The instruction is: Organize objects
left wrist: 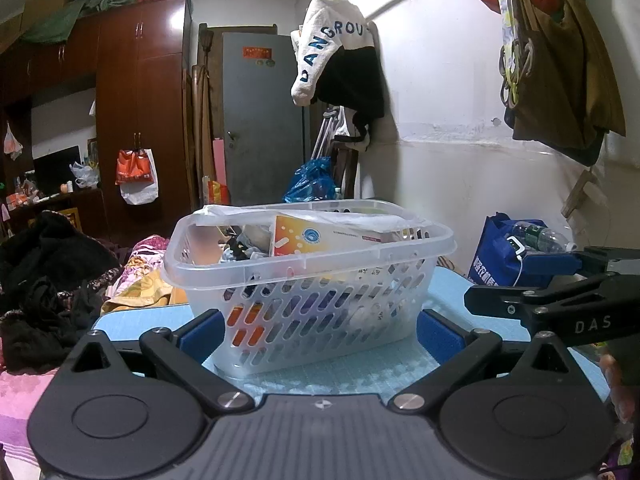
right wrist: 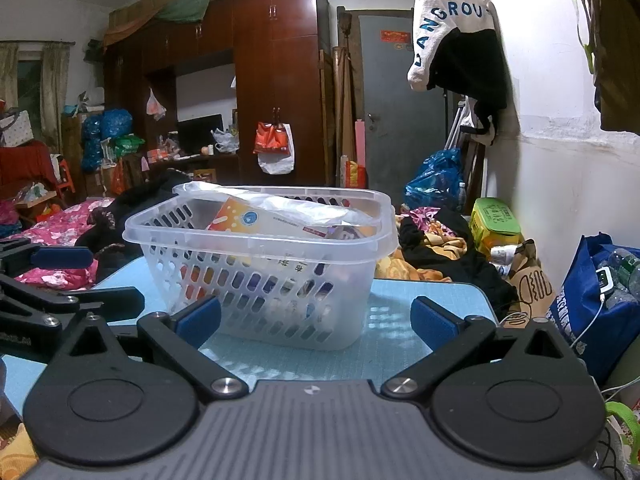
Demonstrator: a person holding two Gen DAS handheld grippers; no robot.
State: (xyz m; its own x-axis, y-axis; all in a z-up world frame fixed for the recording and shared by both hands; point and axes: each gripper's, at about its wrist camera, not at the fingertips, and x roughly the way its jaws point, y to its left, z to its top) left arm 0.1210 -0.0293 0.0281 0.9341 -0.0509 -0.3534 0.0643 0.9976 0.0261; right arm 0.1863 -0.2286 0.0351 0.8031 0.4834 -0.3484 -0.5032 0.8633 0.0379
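Note:
A clear plastic basket (left wrist: 256,268) with slotted walls stands on a light blue mat (left wrist: 344,372). It holds an orange and white box (left wrist: 320,238), a plastic bag and several small items. My left gripper (left wrist: 318,334) is open and empty, just in front of the basket. My right gripper (right wrist: 316,320) is open and empty, in front of the basket (right wrist: 192,236) on the mat (right wrist: 392,344). The box also shows in the right wrist view (right wrist: 256,218). Each gripper shows at the edge of the other's view.
A blue bag (right wrist: 592,304) with bottles stands right of the mat. Dark clothes (left wrist: 44,280) and floral bedding (right wrist: 60,228) lie to the left. A green box (right wrist: 494,220) and clothes lie behind the mat. A wardrobe (left wrist: 140,100) and grey door (left wrist: 260,120) stand at the back.

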